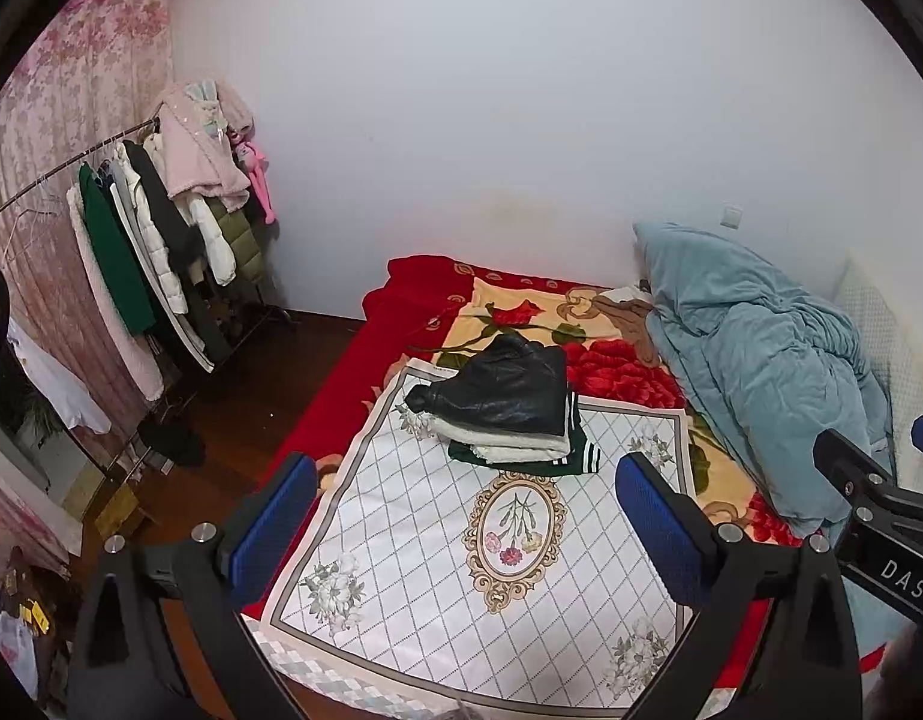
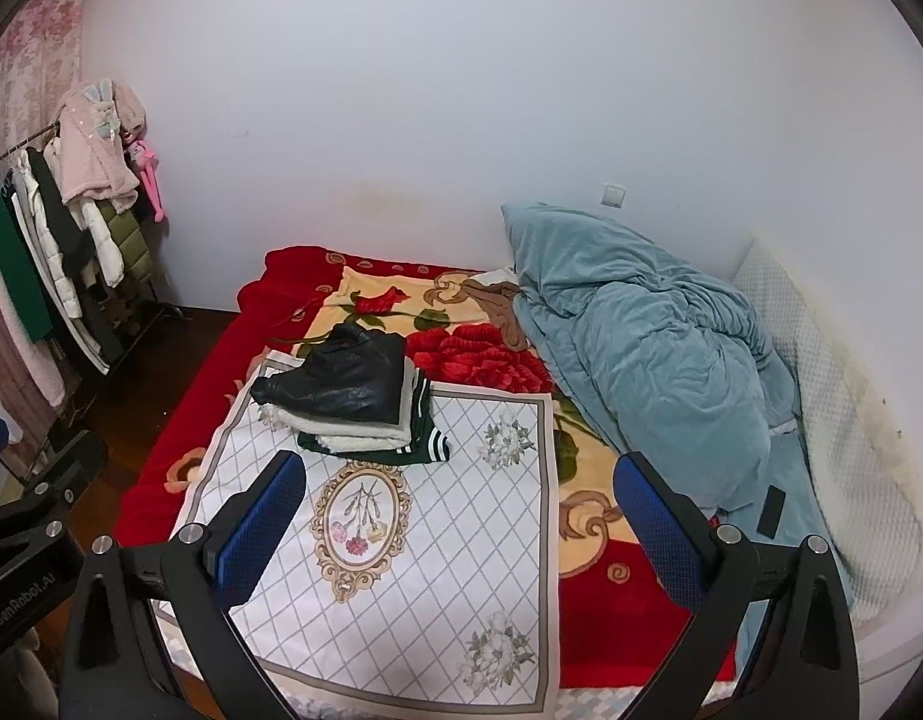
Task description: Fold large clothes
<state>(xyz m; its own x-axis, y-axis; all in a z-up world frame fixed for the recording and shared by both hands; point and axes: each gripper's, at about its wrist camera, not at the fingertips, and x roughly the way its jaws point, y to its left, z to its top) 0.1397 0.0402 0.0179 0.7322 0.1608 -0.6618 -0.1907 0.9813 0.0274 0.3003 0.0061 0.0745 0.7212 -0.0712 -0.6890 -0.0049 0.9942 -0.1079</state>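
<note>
A stack of folded clothes sits at the far end of a white patterned cloth on the bed: a black leather jacket on top, a white fleecy garment under it, a dark green striped one at the bottom. The stack also shows in the right wrist view. My left gripper is open and empty, held above the cloth short of the stack. My right gripper is open and empty, above the cloth. The right gripper also shows at the left wrist view's right edge.
A red floral blanket covers the bed. A rumpled blue duvet lies along the right by the wall, with a black phone on it. A loaded clothes rack stands left on the wooden floor.
</note>
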